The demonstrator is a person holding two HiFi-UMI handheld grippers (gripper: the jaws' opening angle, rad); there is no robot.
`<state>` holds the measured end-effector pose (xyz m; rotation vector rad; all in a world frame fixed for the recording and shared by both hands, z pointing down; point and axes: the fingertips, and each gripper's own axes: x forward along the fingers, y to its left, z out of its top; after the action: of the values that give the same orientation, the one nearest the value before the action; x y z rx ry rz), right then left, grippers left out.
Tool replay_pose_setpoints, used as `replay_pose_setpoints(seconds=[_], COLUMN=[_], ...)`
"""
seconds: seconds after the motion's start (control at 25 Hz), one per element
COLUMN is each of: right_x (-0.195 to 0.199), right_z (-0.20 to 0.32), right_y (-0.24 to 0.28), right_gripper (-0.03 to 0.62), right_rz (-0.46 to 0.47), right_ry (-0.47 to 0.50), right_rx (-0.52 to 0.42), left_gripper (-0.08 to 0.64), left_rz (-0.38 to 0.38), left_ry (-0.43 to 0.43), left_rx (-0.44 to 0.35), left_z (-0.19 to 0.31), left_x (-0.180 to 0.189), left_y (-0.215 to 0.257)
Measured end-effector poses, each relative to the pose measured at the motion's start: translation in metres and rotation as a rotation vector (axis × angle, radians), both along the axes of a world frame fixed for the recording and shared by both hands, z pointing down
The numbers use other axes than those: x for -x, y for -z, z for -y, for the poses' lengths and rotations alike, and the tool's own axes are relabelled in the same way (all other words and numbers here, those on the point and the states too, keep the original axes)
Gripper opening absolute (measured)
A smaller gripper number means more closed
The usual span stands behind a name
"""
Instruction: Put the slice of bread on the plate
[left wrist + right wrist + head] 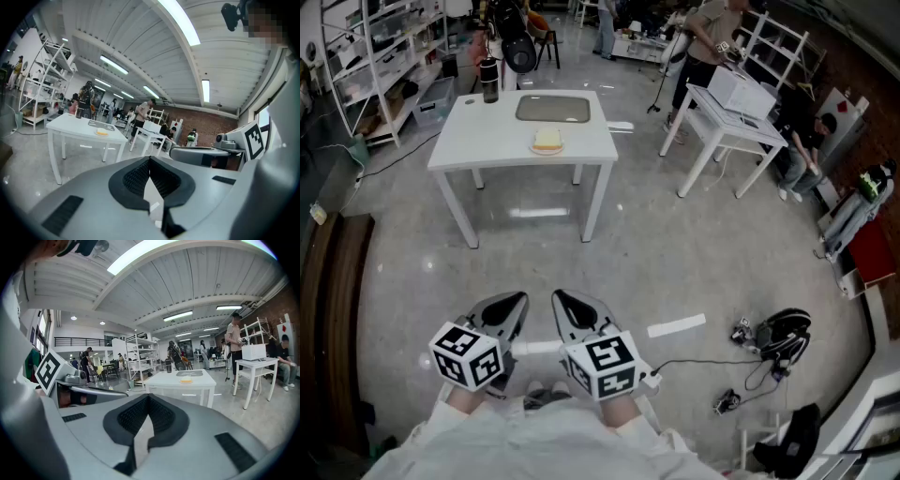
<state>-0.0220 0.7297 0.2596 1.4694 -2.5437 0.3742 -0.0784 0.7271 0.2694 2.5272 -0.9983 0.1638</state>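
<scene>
Low over the grey polished floor (pixel 675 253), close against the person's body, the left hand-held gripper (pixel 508 309) and the right hand-held gripper (pixel 572 314) sit side by side, near each other but apart, both aimed toward the white rectangular surface (pixel 478 141) well ahead of them. In the left gripper view, the left hand-held gripper (pixel 150 161) is clenched: its black ribbed pads (pixel 136 178) meet at the tips and nothing is caught between them. The right gripper view shows the same for the right hand-held gripper (pixel 149 399), whose dark pads (pixel 161 416) are pressed tip to tip and empty. Neither touches anything.

On the white surface, the pale yellow slice of bread (pixel 547 139) lies near the front edge, a little right of the middle. It appears to rest on a small round light-coloured plate (pixel 546 150), though that is too small to tell firmly. Behind it, toward the far edge, lies a flat grey rectangular tray (pixel 553 109). A tall black bottle (pixel 490 80) stands upright at the far left corner.
</scene>
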Motion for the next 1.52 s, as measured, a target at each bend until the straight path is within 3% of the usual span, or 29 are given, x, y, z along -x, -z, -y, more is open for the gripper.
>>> replay_pose_setpoints(seconds=[0.44,0.84,1.24,1.52], right_x=[-0.001,-0.032,-0.037,-0.045], right_z=[-0.007,-0.012,-0.005,0.04], right_y=[-0.012,-0.014,-0.035,-0.045], right_gripper=[0.012,0.014,0.014,0.014], right_rz=[0.006,0.117,0.085,0.074], right_ry=[0.008,-0.006,0.027,0.009], right_rx=[0.038,0.064,0.072,0.085], left_gripper=[0.009,0.009,0.009,0.009], left_rz=[-0.015,-0.1,-0.066,-0.053], left_ry=[-0.04,-0.005,0.028,-0.006], left_rx=[0.033,0.088,0.124,0.128], left_z=[-0.01,-0.015,-0.015,0.031], left_x=[-0.005,-0.022,-0.026,-0.035], left_y=[-0.008,-0.014,-0.042,-0.047])
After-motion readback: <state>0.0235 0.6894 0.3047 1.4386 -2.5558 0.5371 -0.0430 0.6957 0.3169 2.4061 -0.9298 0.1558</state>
